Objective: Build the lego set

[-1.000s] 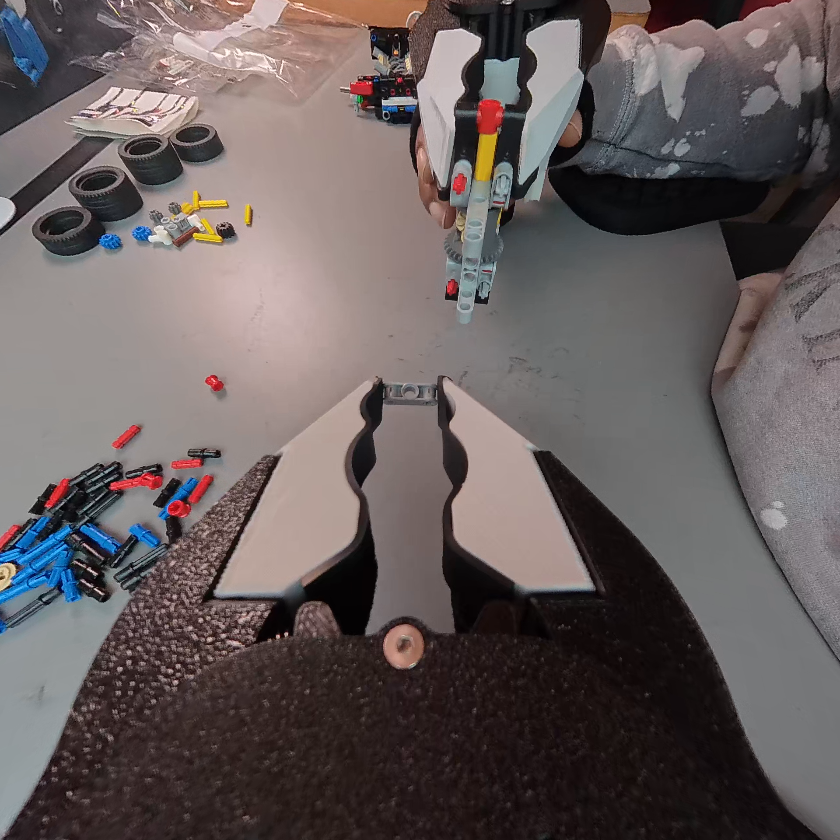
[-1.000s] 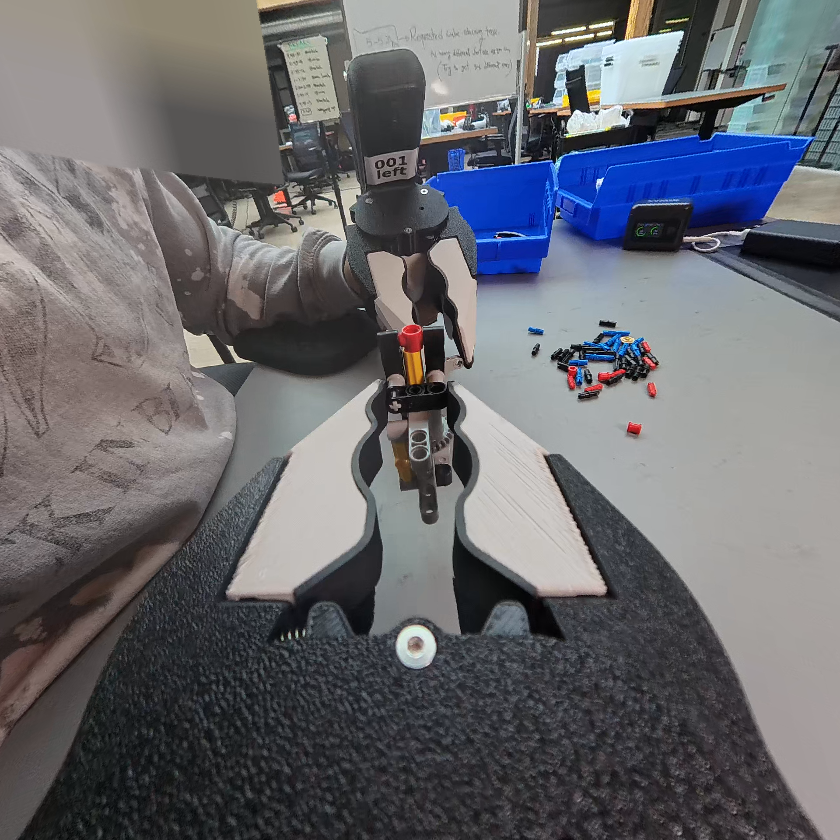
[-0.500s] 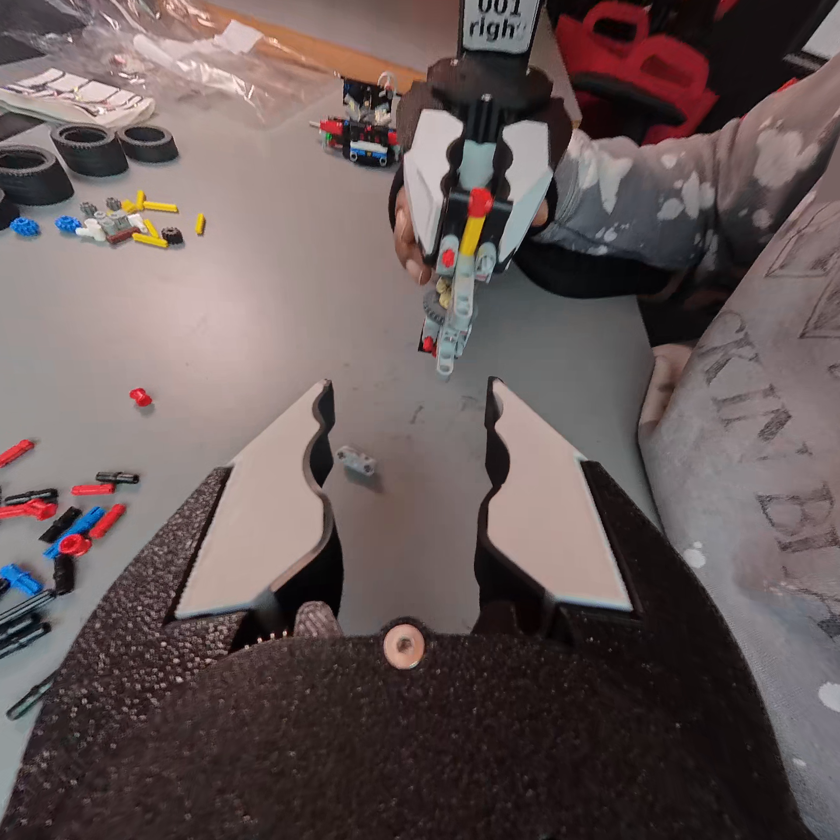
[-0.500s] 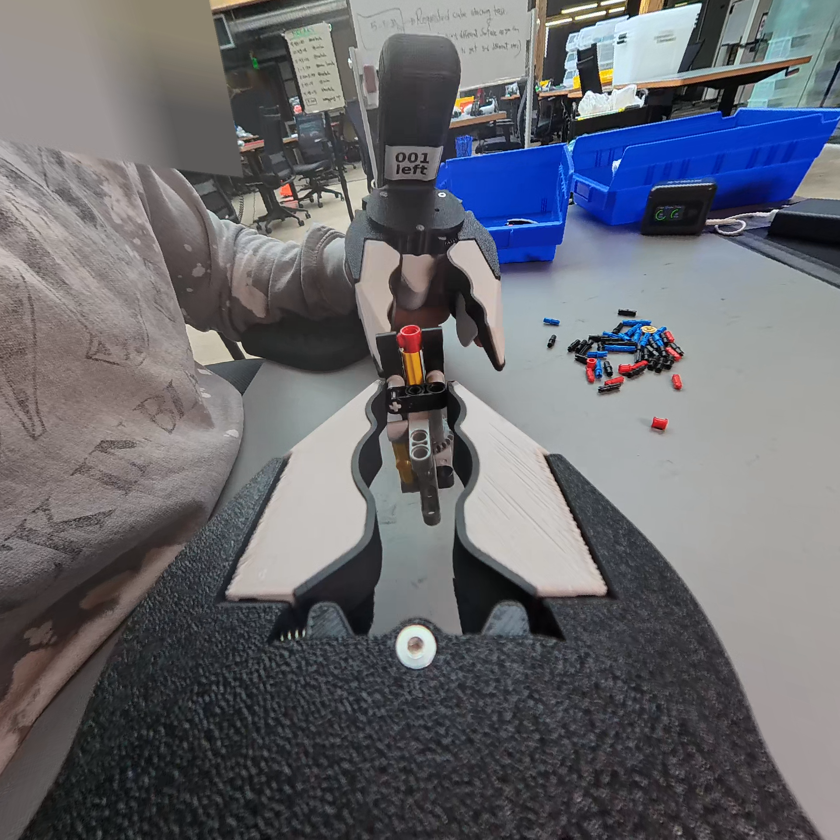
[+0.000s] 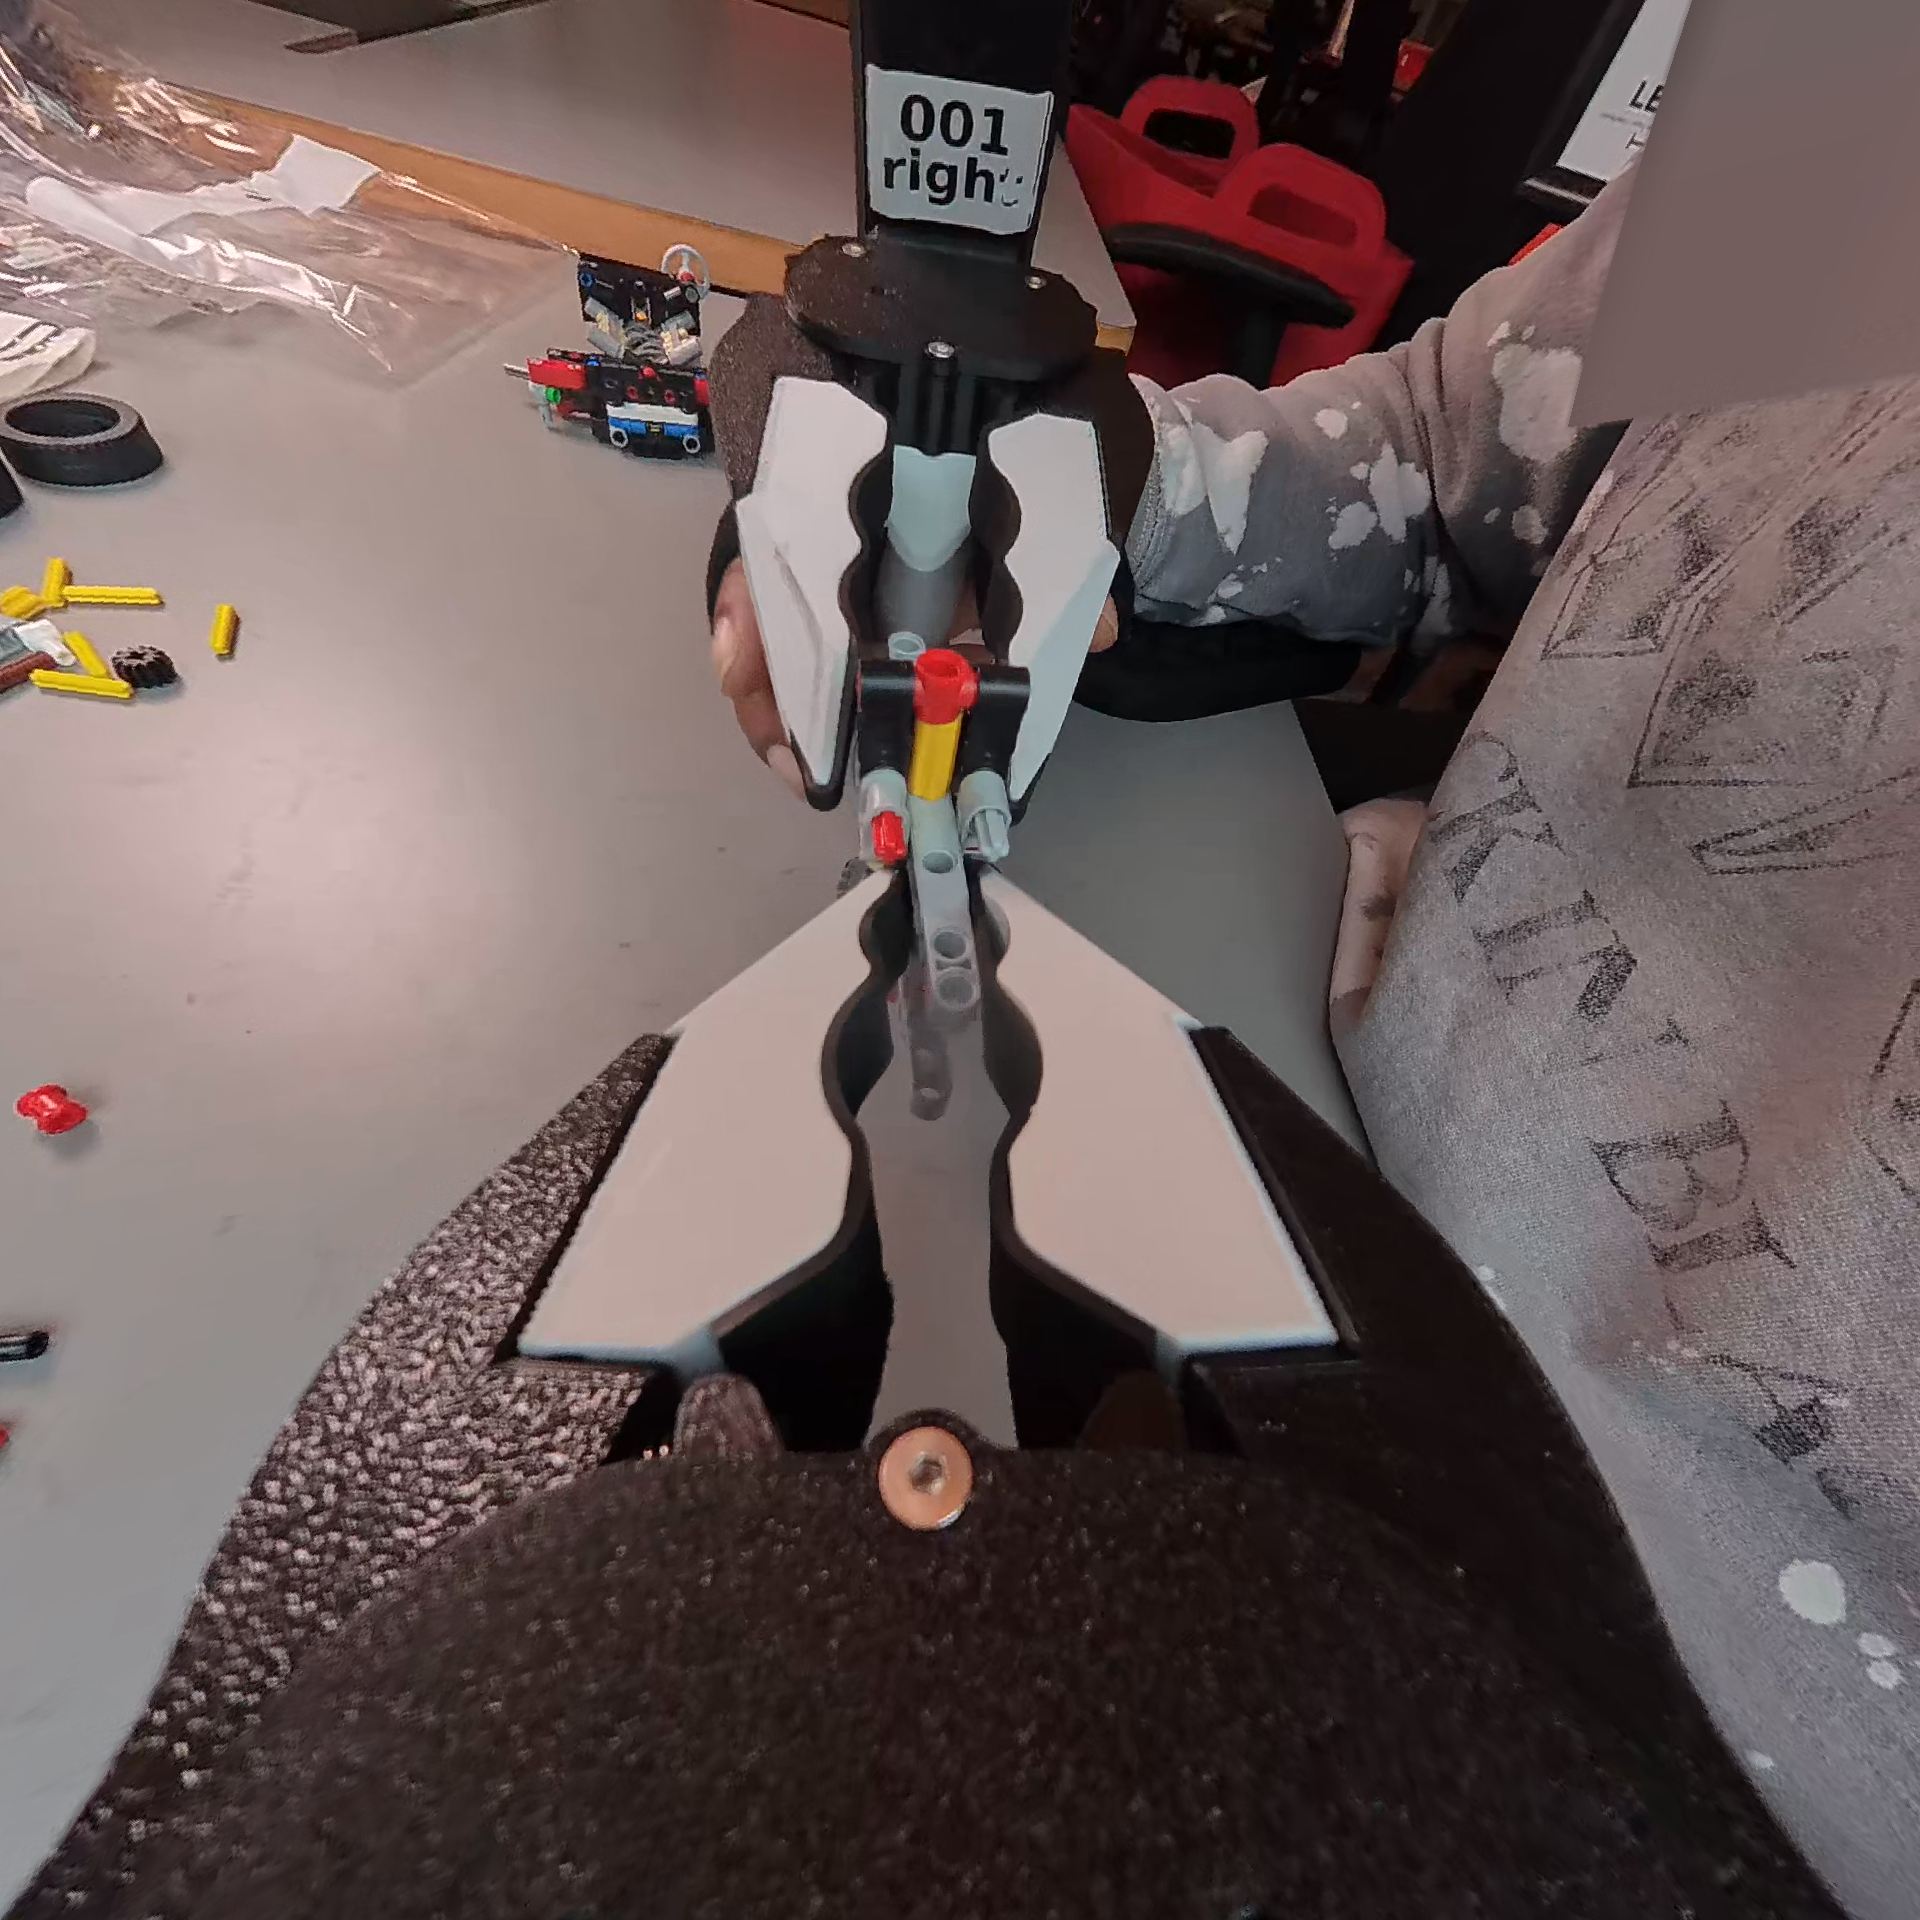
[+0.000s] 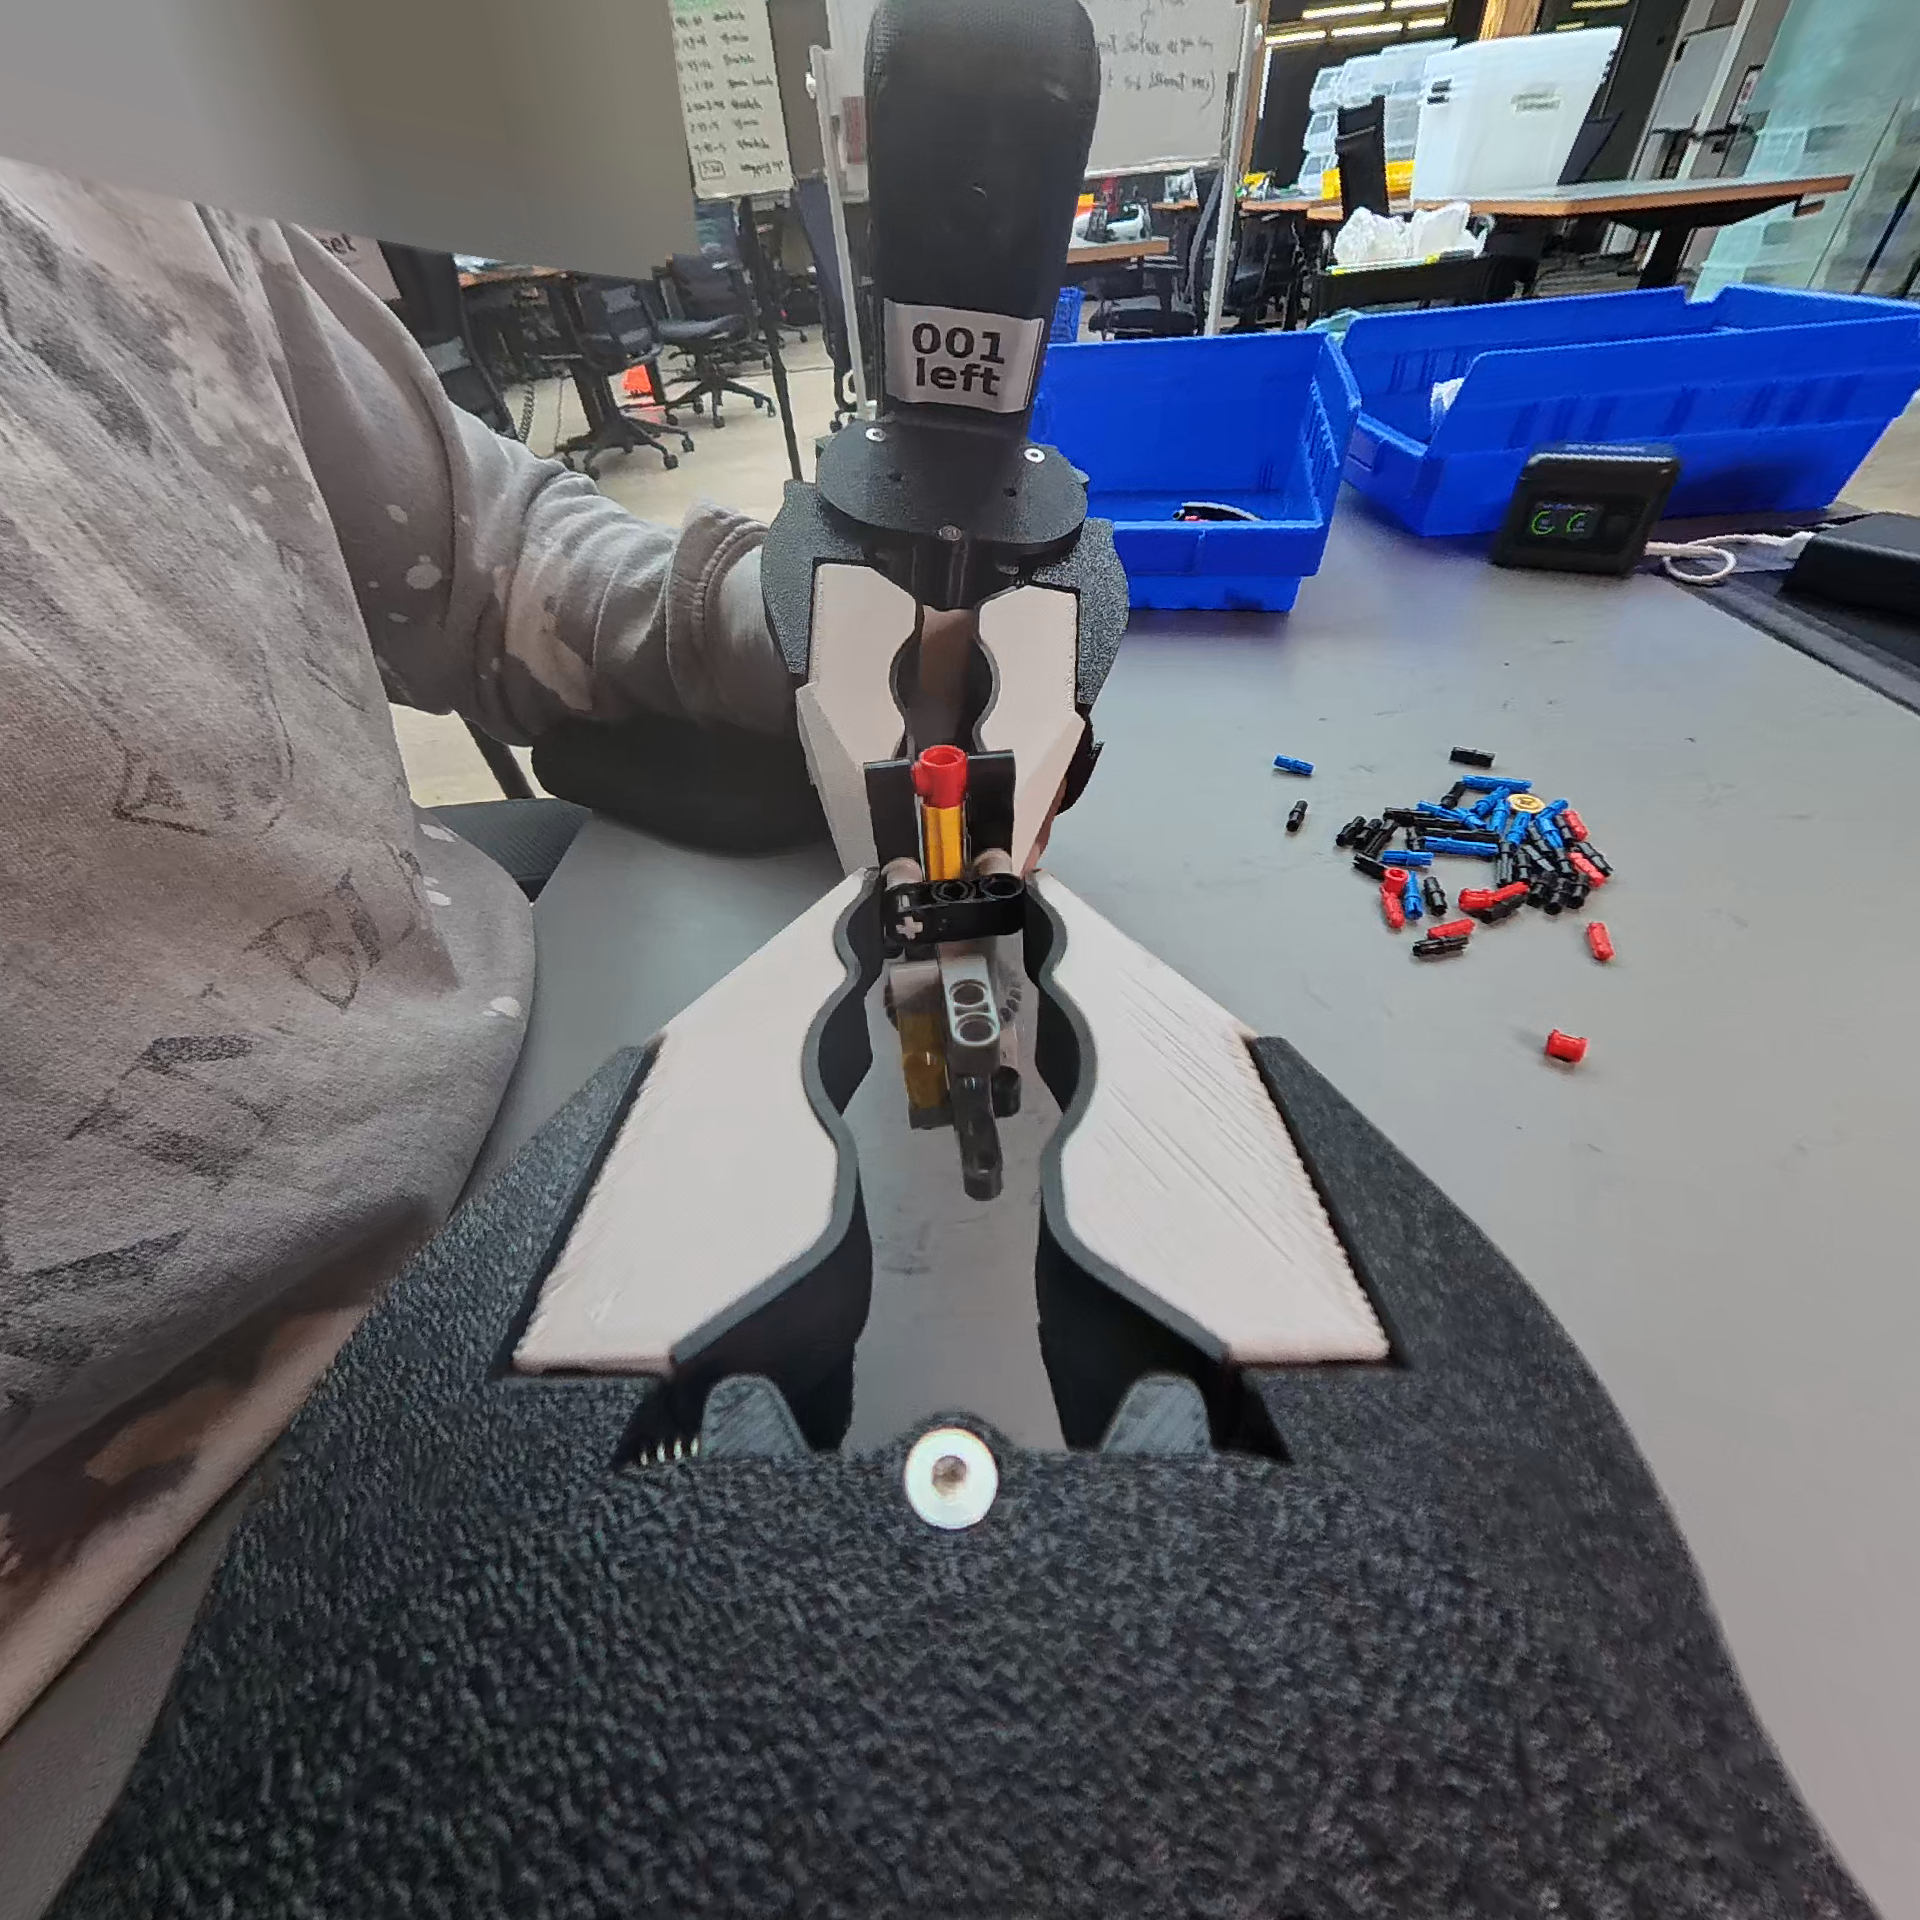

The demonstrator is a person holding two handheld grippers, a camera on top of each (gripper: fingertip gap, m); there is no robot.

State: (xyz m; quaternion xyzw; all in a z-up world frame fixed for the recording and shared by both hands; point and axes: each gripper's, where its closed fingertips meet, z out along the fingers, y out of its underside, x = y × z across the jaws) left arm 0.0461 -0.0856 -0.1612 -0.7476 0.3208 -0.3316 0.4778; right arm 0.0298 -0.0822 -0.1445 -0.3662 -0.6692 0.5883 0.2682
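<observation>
A small lego sub-assembly (image 5: 932, 753) of a black beam, red pin, yellow axle, gear and grey beams hangs above the grey table between both grippers. My right gripper (image 6: 951, 899) is shut on its black beam (image 6: 951, 902); it faces me in the left wrist view (image 5: 925, 795). My left gripper (image 5: 935, 894) is shut on the other end, with the grey beam (image 5: 951, 971) between its fingers. In the right wrist view the left gripper (image 6: 940, 852) grips the far black part below the red pin (image 6: 938, 774).
A partly built chassis (image 5: 644, 384), a tyre (image 5: 78, 452), yellow axles (image 5: 94, 597), a loose red piece (image 5: 50, 1107) and plastic bags (image 5: 208, 239) lie to the left. A pile of pins (image 6: 1486, 862) and blue bins (image 6: 1195, 468) lie right. The person's torso (image 5: 1662, 935) is close. My left and right fingertips are right by each other. The loose red piece (image 5: 50, 1107) sits 15 cm or so from the ends of my right fingers. Seen from the right wrist view (image 6: 1568, 1036) as well.
My left gripper let go of a small grey piece onto the table, opened wide, moved up to the sub-assembly and shut on it. The right gripper kept its hold.
</observation>
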